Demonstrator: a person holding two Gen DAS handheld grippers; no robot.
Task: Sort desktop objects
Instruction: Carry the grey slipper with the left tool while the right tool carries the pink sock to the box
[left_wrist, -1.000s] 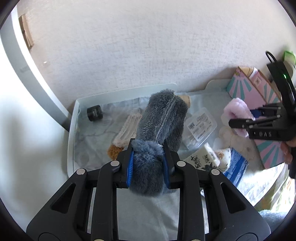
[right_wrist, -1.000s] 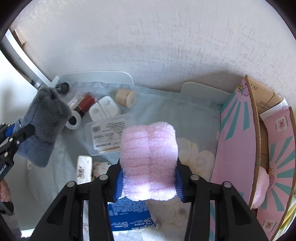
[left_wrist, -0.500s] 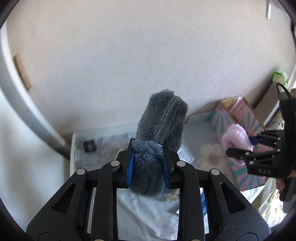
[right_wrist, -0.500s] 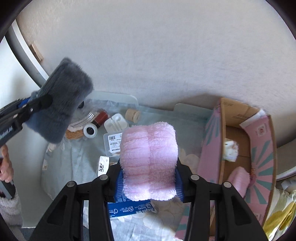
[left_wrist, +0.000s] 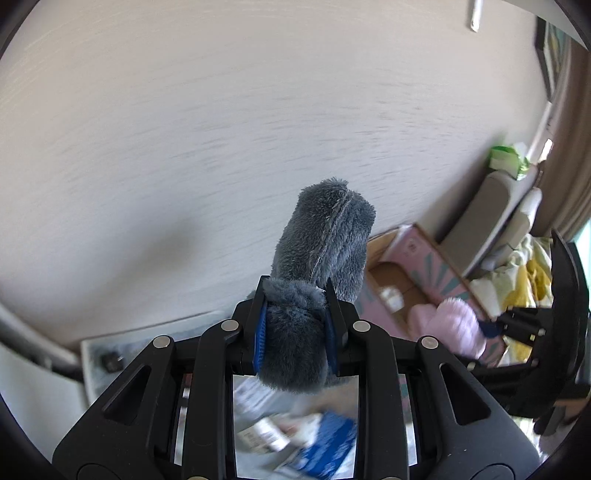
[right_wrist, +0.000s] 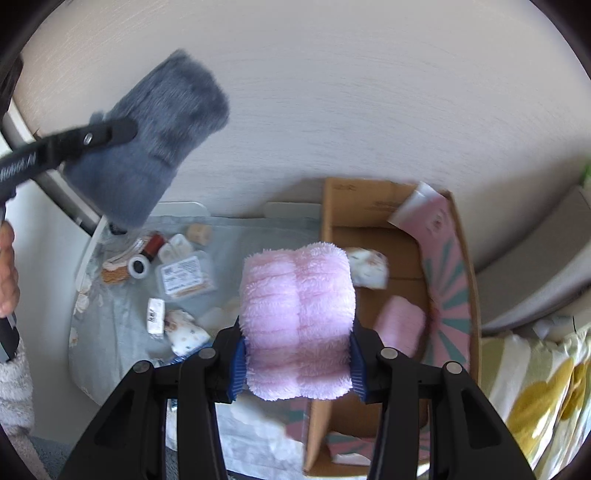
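My left gripper (left_wrist: 295, 328) is shut on a grey fluffy roll (left_wrist: 317, 266) and holds it high in front of the wall; the roll also shows in the right wrist view (right_wrist: 155, 136). My right gripper (right_wrist: 297, 358) is shut on a pink fluffy roll (right_wrist: 297, 325) and holds it above the left edge of the open pink cardboard box (right_wrist: 454, 266). The pink roll also shows in the left wrist view (left_wrist: 454, 325). Inside the box lie another pink roll (right_wrist: 400, 325) and a patterned white bundle (right_wrist: 369, 267).
A cloth-covered table (right_wrist: 110, 332) carries several small items: a clear plastic case (right_wrist: 184, 277), a tape roll (right_wrist: 137, 265), a small white packet (right_wrist: 156, 316), a blue packet (left_wrist: 325, 446). A yellow-flowered fabric (right_wrist: 535, 406) lies right of the box. The wall is close behind.
Both grippers have risen and moved right with their rolls. The grey roll is now high against the wall. The pink roll has gone from above the table to the box's edge.
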